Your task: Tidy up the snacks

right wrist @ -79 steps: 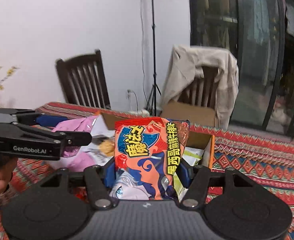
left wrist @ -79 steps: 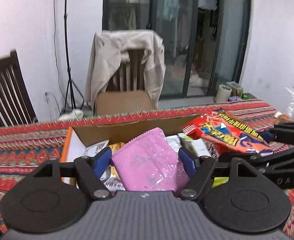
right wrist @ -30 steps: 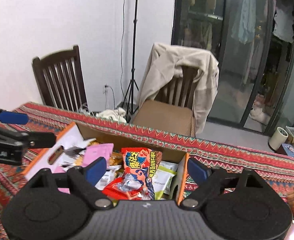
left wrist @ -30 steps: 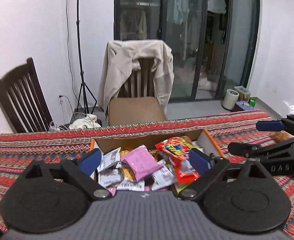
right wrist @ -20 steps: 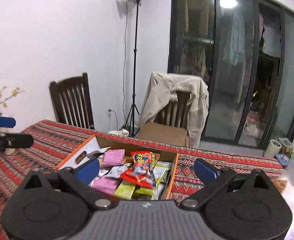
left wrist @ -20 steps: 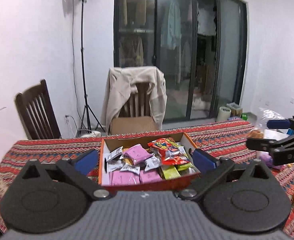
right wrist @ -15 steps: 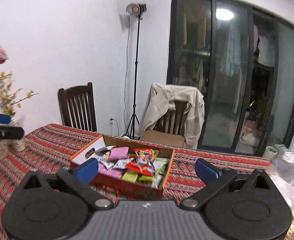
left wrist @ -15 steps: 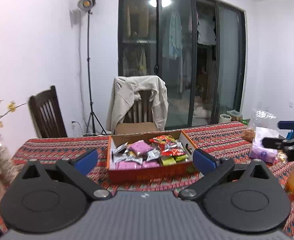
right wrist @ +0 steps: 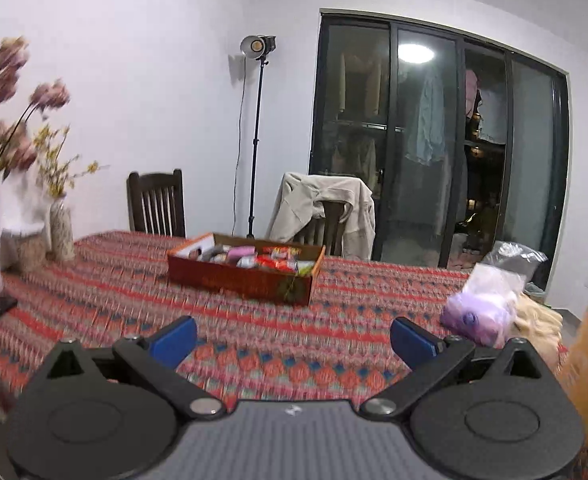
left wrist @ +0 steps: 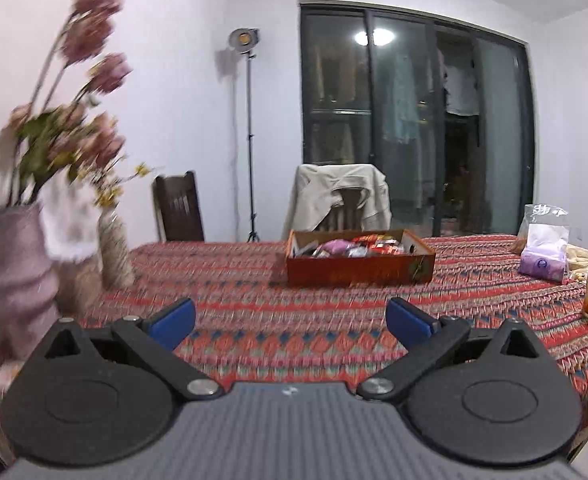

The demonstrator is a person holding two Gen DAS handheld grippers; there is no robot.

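Hovering low at the near edge of the table [left wrist: 253, 320], the left gripper [left wrist: 289, 316] has its blue pads spread wide with nothing between them, and the right gripper [right wrist: 292, 334] is spread just as wide and just as empty. Bare patterned cloth fills the stretch ahead of both. Farther on, well apart from either tool, sits the snack box [left wrist: 360, 268] — an open orange-red carton heaped with packets, its long side running across the view. From the left gripper it lies ahead and slightly right; from the right gripper the snack box [right wrist: 245, 276] lies ahead and slightly left, so it sits roughly between them and neither looks clearly nearer. Off to the right a purple packet [right wrist: 476, 314] rests outside the box, nearer the right gripper — likely the next thing to collect.
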